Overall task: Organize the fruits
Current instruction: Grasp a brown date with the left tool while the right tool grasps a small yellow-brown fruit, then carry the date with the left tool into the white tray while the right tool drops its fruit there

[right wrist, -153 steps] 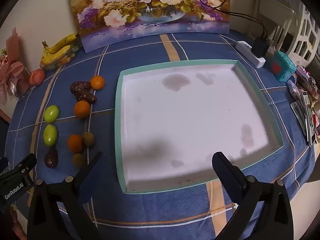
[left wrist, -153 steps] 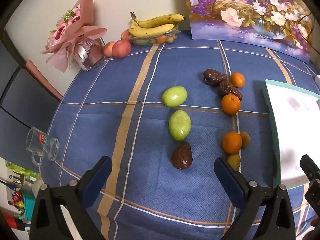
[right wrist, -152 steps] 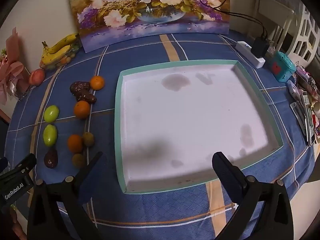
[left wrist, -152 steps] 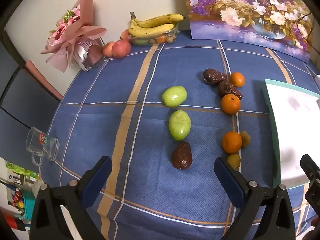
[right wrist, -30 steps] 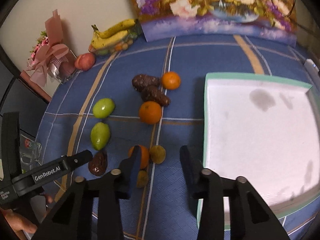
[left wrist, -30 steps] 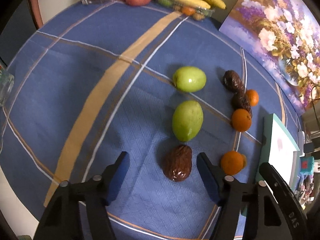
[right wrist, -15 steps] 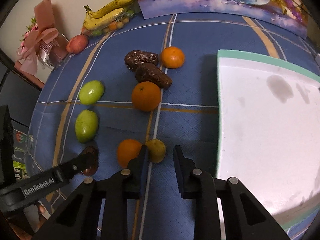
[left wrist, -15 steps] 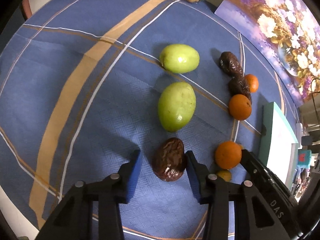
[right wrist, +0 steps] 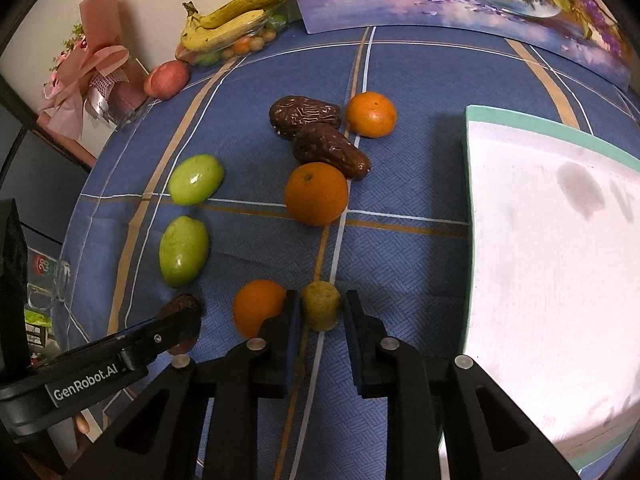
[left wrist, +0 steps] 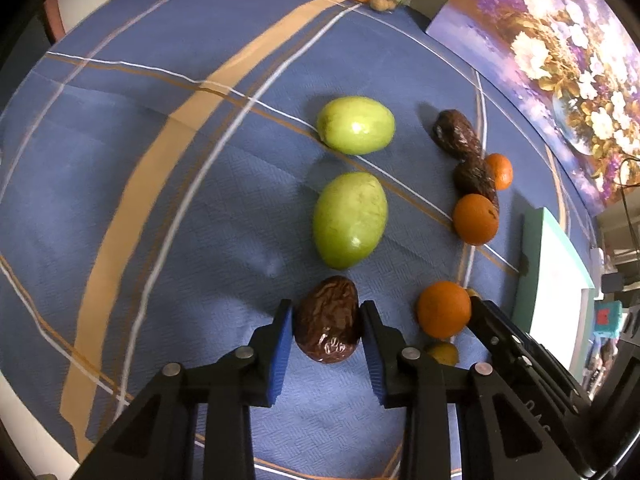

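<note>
Left gripper (left wrist: pixel 326 322) since closed around date (left wrist: pixel 327 330), lengthwise, apparently.

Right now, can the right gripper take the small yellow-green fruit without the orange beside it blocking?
Probably yes. The right gripper already has a finger on each side of the small yellow-green fruit; the orange sits just outside its left finger.

Woven matt tablecloth (left wrist: pixel 168 208), glossy wrinkled date (left wrist: pixel 327 330), smooth shiny green fruit (left wrist: pixel 349 219)

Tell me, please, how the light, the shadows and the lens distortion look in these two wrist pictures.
Left wrist view: tablecloth stripes bow from fisheye; glare spots on the wrinkled date between the left gripper fingers. Right wrist view: dark corners, the white tray looks washed out.
</note>
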Demonstrator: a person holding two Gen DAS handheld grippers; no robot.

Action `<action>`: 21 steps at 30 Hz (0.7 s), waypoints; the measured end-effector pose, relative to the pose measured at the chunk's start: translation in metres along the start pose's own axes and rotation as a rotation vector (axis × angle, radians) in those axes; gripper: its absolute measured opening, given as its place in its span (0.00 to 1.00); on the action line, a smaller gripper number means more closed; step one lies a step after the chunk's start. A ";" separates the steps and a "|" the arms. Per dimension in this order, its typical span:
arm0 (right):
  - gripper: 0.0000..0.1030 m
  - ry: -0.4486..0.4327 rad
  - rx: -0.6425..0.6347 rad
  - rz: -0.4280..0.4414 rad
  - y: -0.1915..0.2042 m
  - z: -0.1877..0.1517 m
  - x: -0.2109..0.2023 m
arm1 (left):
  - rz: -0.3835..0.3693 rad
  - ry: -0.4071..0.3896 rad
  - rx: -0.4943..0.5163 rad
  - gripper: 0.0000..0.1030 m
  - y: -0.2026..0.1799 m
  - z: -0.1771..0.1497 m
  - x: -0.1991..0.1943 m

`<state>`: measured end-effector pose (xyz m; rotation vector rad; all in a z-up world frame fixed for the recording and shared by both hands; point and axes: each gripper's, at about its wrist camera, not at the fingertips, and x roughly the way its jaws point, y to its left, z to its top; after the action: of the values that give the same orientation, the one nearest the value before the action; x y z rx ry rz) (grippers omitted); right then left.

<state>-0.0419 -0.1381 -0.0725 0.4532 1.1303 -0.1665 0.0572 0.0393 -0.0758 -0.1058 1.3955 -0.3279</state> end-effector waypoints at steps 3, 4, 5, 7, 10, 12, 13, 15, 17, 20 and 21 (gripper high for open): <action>0.22 -0.001 -0.003 0.002 0.001 0.000 0.000 | -0.001 -0.017 -0.020 0.34 0.003 -0.002 -0.007; 0.22 -0.008 -0.003 0.004 0.001 0.000 -0.002 | 0.002 -0.027 -0.020 0.34 0.004 -0.002 -0.009; 0.21 -0.016 -0.004 0.006 0.001 0.001 -0.004 | 0.003 -0.036 -0.019 0.34 0.004 -0.003 -0.011; 0.21 -0.049 -0.003 0.014 0.001 0.001 -0.014 | -0.002 -0.057 -0.016 0.34 0.003 -0.004 -0.017; 0.21 -0.095 -0.001 0.022 0.000 0.002 -0.030 | -0.014 -0.092 -0.006 0.34 0.003 -0.006 -0.028; 0.21 -0.123 0.016 0.021 -0.004 0.002 -0.042 | -0.032 -0.107 -0.003 0.34 0.001 -0.006 -0.035; 0.21 -0.131 0.027 0.010 -0.007 0.002 -0.046 | -0.043 -0.113 -0.001 0.34 0.000 -0.006 -0.037; 0.21 -0.147 0.056 -0.016 -0.015 0.003 -0.054 | -0.061 -0.125 0.013 0.34 -0.005 -0.007 -0.042; 0.21 -0.160 0.102 -0.037 -0.027 0.004 -0.062 | -0.077 -0.134 0.032 0.34 -0.013 -0.008 -0.047; 0.21 -0.181 0.178 -0.067 -0.048 0.004 -0.072 | -0.113 -0.138 0.072 0.34 -0.028 -0.011 -0.050; 0.21 -0.193 0.208 -0.099 -0.058 0.003 -0.078 | -0.122 -0.139 0.093 0.34 -0.034 -0.013 -0.051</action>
<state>-0.0928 -0.1995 -0.0169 0.5533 0.9494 -0.4090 0.0313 0.0231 -0.0204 -0.1352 1.2367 -0.4771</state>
